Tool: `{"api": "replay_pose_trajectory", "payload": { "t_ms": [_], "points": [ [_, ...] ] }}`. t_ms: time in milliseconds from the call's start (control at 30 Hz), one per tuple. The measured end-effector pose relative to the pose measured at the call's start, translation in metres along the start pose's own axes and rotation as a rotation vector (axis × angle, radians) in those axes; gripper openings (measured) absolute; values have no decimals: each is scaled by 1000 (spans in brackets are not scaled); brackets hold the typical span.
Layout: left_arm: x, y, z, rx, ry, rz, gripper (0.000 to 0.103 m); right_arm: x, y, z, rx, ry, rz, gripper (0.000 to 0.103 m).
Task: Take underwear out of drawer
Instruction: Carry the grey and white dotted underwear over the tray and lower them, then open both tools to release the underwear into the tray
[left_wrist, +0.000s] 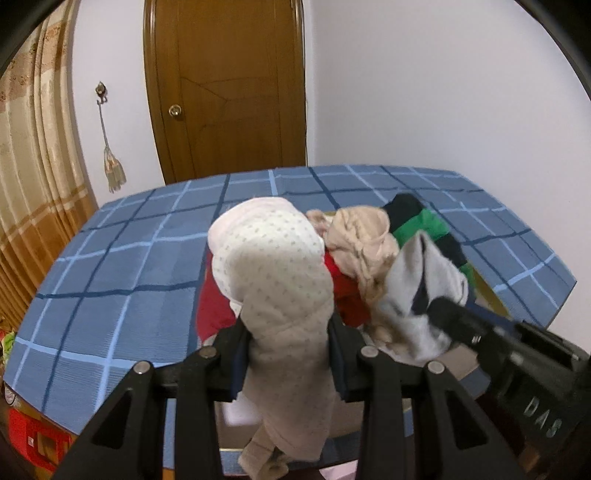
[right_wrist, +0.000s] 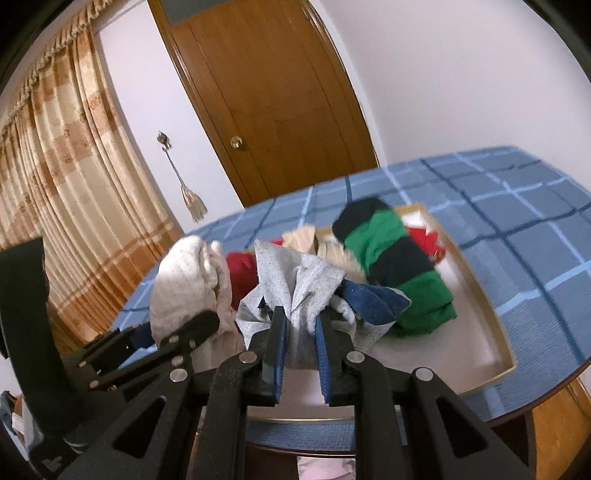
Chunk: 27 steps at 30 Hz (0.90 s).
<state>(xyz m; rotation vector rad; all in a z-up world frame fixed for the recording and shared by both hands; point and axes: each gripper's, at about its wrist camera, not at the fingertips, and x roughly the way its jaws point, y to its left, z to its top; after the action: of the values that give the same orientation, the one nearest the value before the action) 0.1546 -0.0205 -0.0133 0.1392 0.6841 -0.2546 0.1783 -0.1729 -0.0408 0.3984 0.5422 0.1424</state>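
A: Left wrist view first. The left gripper (left_wrist: 291, 343) has its fingers (left_wrist: 236, 354) clamped on a white dotted garment (left_wrist: 277, 280), which bulges above the pads and hangs down below them.

B: And behind it?

A: A heap of underwear in a shallow tray (right_wrist: 476, 280) that lies on the blue checked bedspread (left_wrist: 122, 266): a red piece (left_wrist: 347, 291), a beige bundle (left_wrist: 362, 236), a green-and-black striped piece (left_wrist: 424, 225). The right gripper (left_wrist: 461, 325) comes in from the right, blurred, at a grey garment (left_wrist: 417, 280).

B: The right wrist view agrees?

A: Yes. The right gripper (right_wrist: 300, 332) has its fingers (right_wrist: 277, 343) closed on a bunched grey garment (right_wrist: 295, 280) with a navy band (right_wrist: 373, 299), held just above the tray's pale floor. The striped piece (right_wrist: 399, 266) lies in the tray just beside it, on the right. The left gripper (right_wrist: 147, 339) with the dotted garment (right_wrist: 181, 288) shows at the left.

B: Is it a drawer or a tray?

A: Hard to say; it looks like a gold-rimmed tray, perhaps a drawer laid on the bedspread (right_wrist: 535, 229). Behind stand a wooden door (left_wrist: 229, 85) and a curtain (left_wrist: 33, 177).
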Motion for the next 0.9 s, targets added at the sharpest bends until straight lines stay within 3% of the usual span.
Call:
{"api": "replay_pose_trajectory", "payload": {
  "t_ms": [133,533,900],
  "points": [
    [16,0,-5,-6,30,-1,35,20,-4,-11,-4,47,-10,17],
    [34,-3,-9,17,22,14,36,56,-11,-26,21,139,7,17],
    [34,1,-12,-16,3,0,41,58,-6,-29,-71,146,-21,17]
  ]
}}
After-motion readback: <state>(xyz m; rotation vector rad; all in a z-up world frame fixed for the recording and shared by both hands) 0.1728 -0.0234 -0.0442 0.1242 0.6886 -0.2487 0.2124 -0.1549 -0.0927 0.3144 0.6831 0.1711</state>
